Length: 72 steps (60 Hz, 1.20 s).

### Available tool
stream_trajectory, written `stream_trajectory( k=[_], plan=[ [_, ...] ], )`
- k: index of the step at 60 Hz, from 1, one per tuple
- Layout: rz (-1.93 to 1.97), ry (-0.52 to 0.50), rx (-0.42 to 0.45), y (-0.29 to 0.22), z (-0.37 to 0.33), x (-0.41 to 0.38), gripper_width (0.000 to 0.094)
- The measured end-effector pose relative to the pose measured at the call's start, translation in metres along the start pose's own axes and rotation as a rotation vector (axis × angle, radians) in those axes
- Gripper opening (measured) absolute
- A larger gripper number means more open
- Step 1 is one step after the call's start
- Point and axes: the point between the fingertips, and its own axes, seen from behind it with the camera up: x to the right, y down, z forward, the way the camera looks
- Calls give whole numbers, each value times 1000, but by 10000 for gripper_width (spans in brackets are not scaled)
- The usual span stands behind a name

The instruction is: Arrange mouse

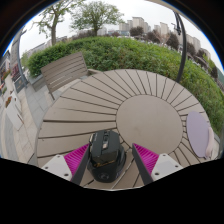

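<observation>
To the left of the round slatted wooden worktop (120,110) stood a slatted wooden bench (62,70), beside a green hedge (110,50). On the near edge of the worktop sat the black computer mouse (107,153), between the tool's (108,160) magenta pads (76,157). The pads lay close at either flank of the mouse; whether they pressed on it could not be told. Right of the worktop, part of a pale rounded object (199,132) showed.
</observation>
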Motion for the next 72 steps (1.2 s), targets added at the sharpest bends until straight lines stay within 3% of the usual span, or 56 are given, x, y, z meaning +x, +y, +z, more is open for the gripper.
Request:
stream_trajectory(
  k=[6,11,21,33,44,59,64,72],
  plan=[
    [-14,6,4,-4,5,1,815],
    [-9,5,-3,-5,9,0,651],
    [-34,17,-11,-7,9,0,474],
    [-66,-24,-13,-13,-12,1,450],
    [-28,-80,-1,-57,-68,36,449],
    [-11,39,105,-135,-103,201,451],
    [-7,115,78,-129,-85,269,449],
    [23,147,6,-86,-40,350,449]
  ],
)
